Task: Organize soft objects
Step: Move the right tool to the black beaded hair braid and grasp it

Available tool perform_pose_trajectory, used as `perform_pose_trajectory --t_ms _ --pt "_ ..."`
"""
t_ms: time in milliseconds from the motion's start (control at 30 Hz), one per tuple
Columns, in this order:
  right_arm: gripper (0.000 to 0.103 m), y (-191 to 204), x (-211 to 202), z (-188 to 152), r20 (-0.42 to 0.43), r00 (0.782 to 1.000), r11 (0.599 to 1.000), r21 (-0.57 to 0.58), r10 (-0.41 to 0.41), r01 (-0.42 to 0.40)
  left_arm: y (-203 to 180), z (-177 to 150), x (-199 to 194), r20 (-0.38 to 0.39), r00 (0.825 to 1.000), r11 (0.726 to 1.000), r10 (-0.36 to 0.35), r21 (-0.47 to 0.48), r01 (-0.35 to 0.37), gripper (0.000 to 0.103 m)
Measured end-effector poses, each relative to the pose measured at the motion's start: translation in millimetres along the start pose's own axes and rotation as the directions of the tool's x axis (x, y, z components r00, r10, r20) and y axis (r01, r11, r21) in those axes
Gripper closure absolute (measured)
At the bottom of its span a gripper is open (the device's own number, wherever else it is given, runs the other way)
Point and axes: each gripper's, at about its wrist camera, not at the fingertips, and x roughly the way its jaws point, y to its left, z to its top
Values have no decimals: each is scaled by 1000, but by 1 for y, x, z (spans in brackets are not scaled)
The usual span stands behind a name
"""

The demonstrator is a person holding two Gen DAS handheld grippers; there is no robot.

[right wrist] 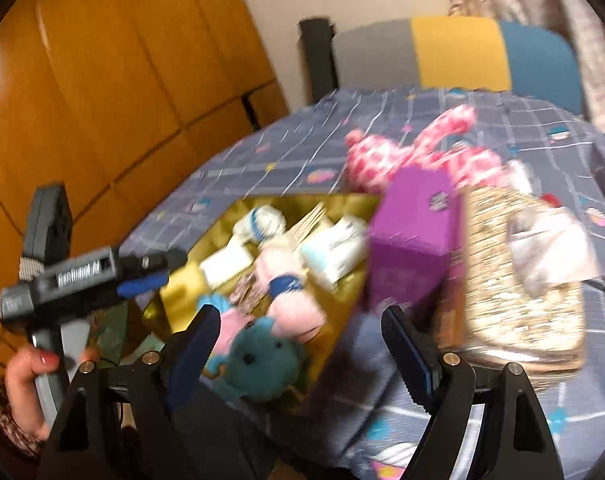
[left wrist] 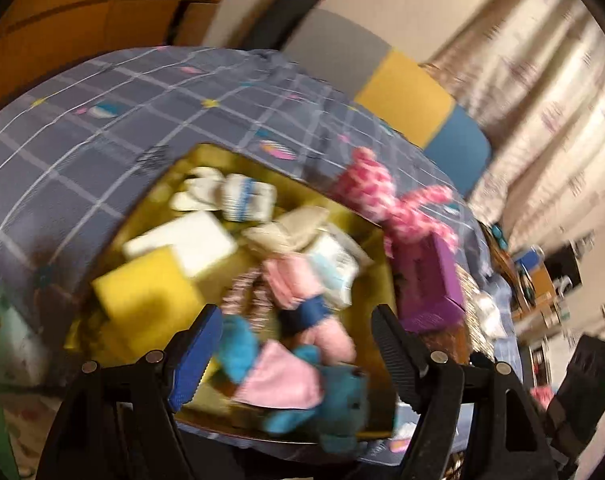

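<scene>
A gold box (left wrist: 342, 208) lies on the bed, filled with soft things: white socks (left wrist: 230, 196), a yellow sponge (left wrist: 146, 296), a pink rolled towel (left wrist: 298, 284) and a teal bear (left wrist: 334, 404) in a pink dress. My left gripper (left wrist: 298, 356) hovers open above the bear, touching nothing. A pink-and-white plush rabbit (right wrist: 422, 148) lies outside the box on the sheet, behind a purple carton (right wrist: 414, 240). My right gripper (right wrist: 302, 348) is open and holds nothing, above the box's near corner and the bear (right wrist: 258, 364). The left gripper (right wrist: 154, 272) also shows in the right wrist view, held by a hand (right wrist: 26, 376).
The bed has a grey-blue checked sheet (left wrist: 82, 148). A gold sequinned bag (right wrist: 522, 280) with a silvery packet on it lies right of the purple carton. A grey, yellow and blue headboard (right wrist: 462, 52) stands behind, a wooden wardrobe (right wrist: 102, 80) at left, curtains (left wrist: 542, 80) at right.
</scene>
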Motion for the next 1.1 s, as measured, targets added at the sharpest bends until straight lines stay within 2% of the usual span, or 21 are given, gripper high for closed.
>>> perform_pose_trajectory --t_ms 200,333,433,533,700,800,933,1100 --pt "20 -45 -52 6 127 988 993 85 -91 81 -45 -9 13 -52 997 991 -61 116 67 26" --pt "20 -85 -81 4 164 968 974 150 -192 168 -70 -15 21 -87 991 980 -102 163 115 26" --pt "20 -117 -98 0 161 950 951 198 -269 236 -92 -20 29 -127 984 967 -124 206 149 26" --pt "20 -157 -116 -6 144 915 910 243 -376 336 -109 -26 34 -151 979 958 -136 233 169 26" --pt "20 -233 -128 -10 66 836 818 260 -545 513 -132 -36 42 -185 971 945 -148 263 195 26" --pt "20 -272 -124 -10 3 813 789 241 -583 565 -148 -40 46 -209 963 938 -172 264 224 26" --pt "21 -304 -105 -9 -60 819 794 211 -571 570 -173 -44 49 -223 958 921 -179 303 243 26" --pt "32 -330 -70 -12 -158 830 811 179 -535 557 -200 -45 52 -231 958 904 -172 350 247 26"
